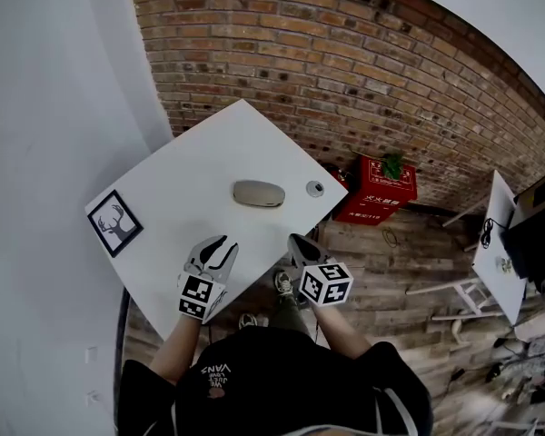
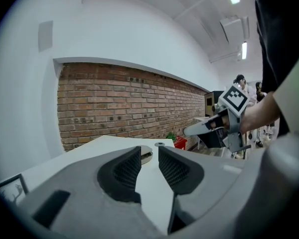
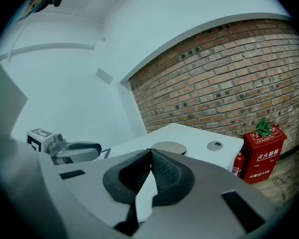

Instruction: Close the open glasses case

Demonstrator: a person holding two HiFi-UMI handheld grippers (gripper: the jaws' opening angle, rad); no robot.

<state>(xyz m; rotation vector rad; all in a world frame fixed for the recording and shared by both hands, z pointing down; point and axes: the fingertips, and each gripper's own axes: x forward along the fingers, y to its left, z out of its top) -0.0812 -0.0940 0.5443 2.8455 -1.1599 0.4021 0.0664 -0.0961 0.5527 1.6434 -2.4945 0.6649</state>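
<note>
The glasses case lies shut on the worktop, just beside the cable port. Well short of that port, left claw hangs slightly parted, right claw pressed together, both empty. Closing seems done; nothing more needed.

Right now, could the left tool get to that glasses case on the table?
Probably yes: the left tool hangs over the near edge of the table, apart from the glasses case, with only bare surface between them.
</note>
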